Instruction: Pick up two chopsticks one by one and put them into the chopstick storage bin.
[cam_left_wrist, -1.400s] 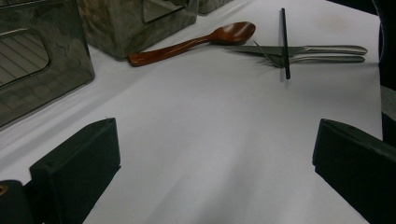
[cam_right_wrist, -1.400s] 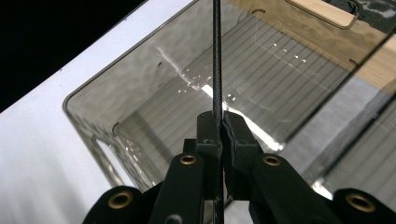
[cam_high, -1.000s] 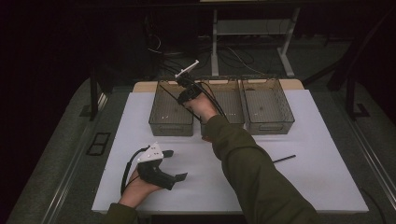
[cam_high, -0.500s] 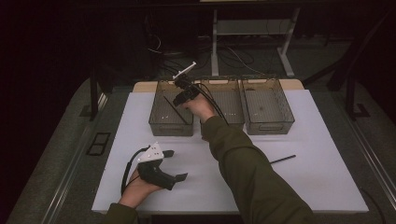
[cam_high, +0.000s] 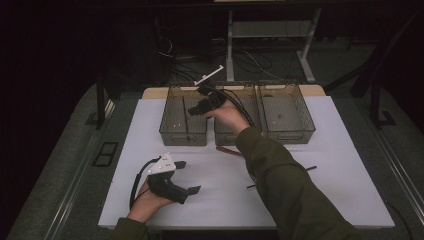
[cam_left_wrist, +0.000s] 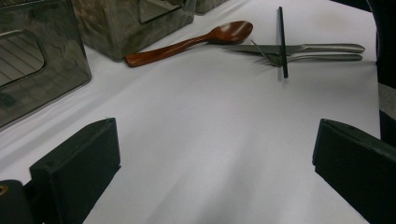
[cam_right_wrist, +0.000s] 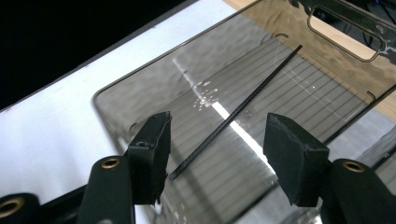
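No lettering to call here — nothing readable anywhere. The smoky clear plastic bins carry no label or number, only moulded ribs and handle slots. The white table sheet is blank. The reddish-brown wooden spoon and the steel cutlery beside it show no stamp that can be made out — and the black gripper jaws bear no brand mark.
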